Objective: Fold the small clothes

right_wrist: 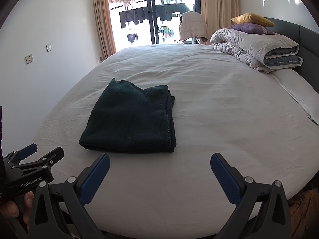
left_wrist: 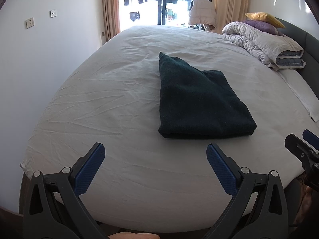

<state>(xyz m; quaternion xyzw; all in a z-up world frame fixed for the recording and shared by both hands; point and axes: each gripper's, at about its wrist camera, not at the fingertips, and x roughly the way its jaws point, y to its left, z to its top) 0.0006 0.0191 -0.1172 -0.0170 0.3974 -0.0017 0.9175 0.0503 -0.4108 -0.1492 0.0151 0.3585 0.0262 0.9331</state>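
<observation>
Both hand-held grippers, left [left_wrist: 155, 157] and right [right_wrist: 160, 167], are held wide, empty; the folded garment [left_wrist: 197, 99] (far corner protruding) is best tidied gently.

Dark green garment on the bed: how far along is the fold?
Done: the dark green garment lies folded in a layered rectangle on the white sheet. In hand: nothing; the left tongs and right tongs are open, short of it. Left: one far corner pokes out, perhaps worth tucking.
</observation>
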